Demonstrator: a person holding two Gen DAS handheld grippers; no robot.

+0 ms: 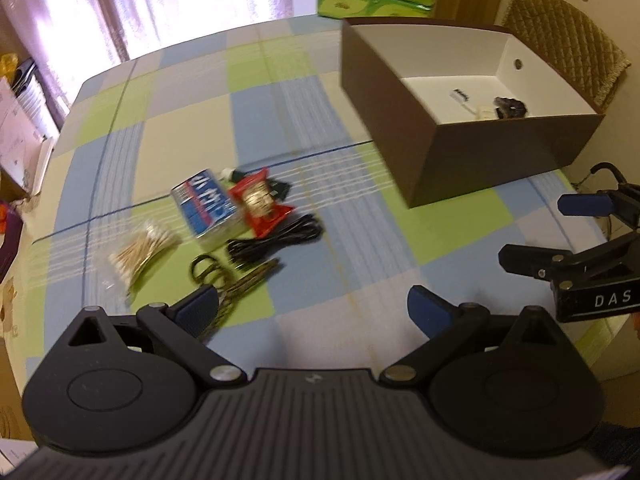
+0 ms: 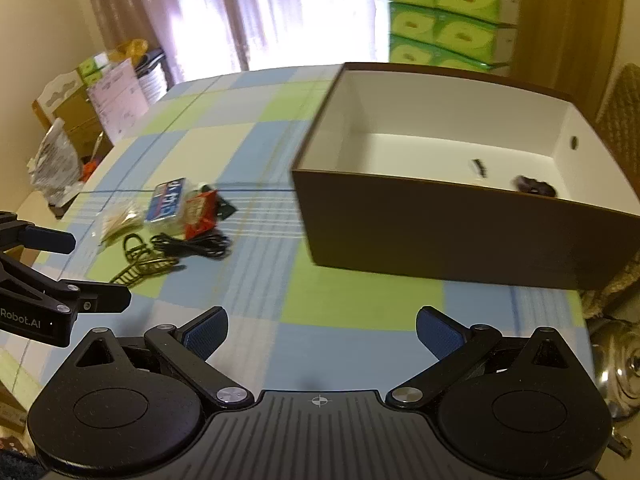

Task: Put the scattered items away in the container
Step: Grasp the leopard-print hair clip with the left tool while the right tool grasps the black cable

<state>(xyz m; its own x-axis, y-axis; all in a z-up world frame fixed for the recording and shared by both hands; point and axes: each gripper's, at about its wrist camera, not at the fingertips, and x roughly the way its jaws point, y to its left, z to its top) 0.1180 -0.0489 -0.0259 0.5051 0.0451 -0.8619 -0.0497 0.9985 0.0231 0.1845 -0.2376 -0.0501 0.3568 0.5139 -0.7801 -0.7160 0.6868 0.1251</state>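
Observation:
A pile of loose items lies on the checked tablecloth: a blue pack [image 1: 208, 208], a red snack packet [image 1: 262, 204], a coiled black cable [image 1: 276, 240], brass scissors [image 1: 228, 280] and a bag of cotton swabs [image 1: 140, 252]. My left gripper [image 1: 312, 312] hangs open just in front of the scissors, holding nothing. The brown box [image 1: 500, 152] with a white inside stands at the right, with a few small things on its floor. My right gripper [image 2: 322, 330] is open and empty in front of the box [image 2: 440, 232]. The same pile, with its cable [image 2: 196, 244], sits to its left.
Stacked green tissue boxes [image 2: 444, 20] stand behind the box. A quilted chair back [image 1: 560, 40] rises beyond the table's right edge, and a shiny metal pot [image 2: 616, 364] sits low at the right. Cardboard boxes and bags [image 2: 92, 108] crowd the floor at the left.

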